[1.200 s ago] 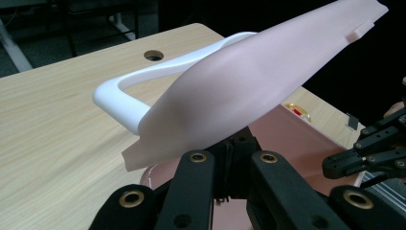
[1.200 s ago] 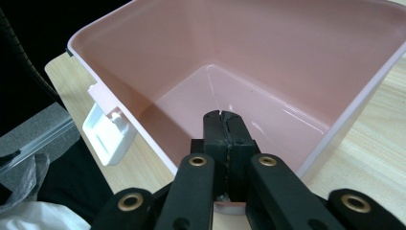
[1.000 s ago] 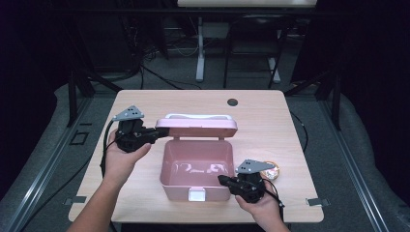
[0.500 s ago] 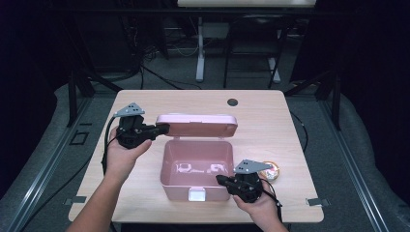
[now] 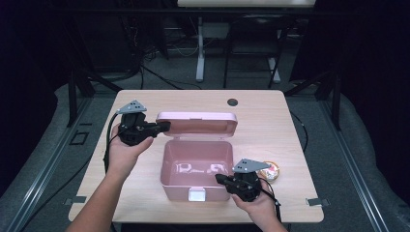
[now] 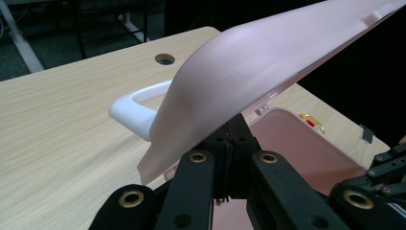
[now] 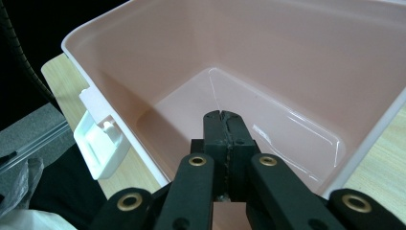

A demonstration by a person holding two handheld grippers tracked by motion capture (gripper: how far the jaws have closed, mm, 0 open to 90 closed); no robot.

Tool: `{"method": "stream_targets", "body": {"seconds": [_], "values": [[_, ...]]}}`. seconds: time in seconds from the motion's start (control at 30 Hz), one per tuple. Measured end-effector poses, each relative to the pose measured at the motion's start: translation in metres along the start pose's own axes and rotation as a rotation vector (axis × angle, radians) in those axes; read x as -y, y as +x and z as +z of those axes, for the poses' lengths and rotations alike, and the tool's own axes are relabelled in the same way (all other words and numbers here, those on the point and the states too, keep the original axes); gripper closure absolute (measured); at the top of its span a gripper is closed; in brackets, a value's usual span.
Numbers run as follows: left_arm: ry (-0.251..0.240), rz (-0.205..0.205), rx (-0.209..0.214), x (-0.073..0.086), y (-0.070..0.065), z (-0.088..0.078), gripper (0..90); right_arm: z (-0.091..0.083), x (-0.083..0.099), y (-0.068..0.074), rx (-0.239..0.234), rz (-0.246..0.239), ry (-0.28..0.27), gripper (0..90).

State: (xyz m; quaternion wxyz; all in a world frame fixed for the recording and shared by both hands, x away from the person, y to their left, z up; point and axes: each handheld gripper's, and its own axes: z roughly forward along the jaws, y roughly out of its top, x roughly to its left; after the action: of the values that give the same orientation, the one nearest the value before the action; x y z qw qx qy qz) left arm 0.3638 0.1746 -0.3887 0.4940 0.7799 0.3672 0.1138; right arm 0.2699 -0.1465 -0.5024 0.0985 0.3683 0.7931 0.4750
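Pink box [image 5: 197, 166] at frame centre has its lid [image 5: 197, 123] raised already, interior empty; left claw [image 5: 162, 127] clenched beneath lid, right claw [image 5: 223, 180] clenched at near rim; likely filling remains.

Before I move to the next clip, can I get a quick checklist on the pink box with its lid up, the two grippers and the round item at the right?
1. Lid raised: ok, it stands open behind the pink box.
2. Left gripper at the lid's left end: ok; jaws shut. In its own view the lid's underside lies on them, not between them.
3. Right gripper at the box's front right wall: ok; jaws shut, pointing into the box.
4. Box interior free: ok, bare floor.
5. Small round item for loading: not ok, on the table, ungripped.
6. White latch intact: cannot tell.
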Motion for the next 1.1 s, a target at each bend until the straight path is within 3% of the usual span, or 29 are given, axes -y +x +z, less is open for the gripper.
{"method": "stream_targets", "body": {"seconds": [1.1], "values": [[0.021,-0.002,-0.026,0.0,0.009,0.014,89.8,0.005,-0.001,0.0,0.012,-0.019,0.004,89.8]]}}
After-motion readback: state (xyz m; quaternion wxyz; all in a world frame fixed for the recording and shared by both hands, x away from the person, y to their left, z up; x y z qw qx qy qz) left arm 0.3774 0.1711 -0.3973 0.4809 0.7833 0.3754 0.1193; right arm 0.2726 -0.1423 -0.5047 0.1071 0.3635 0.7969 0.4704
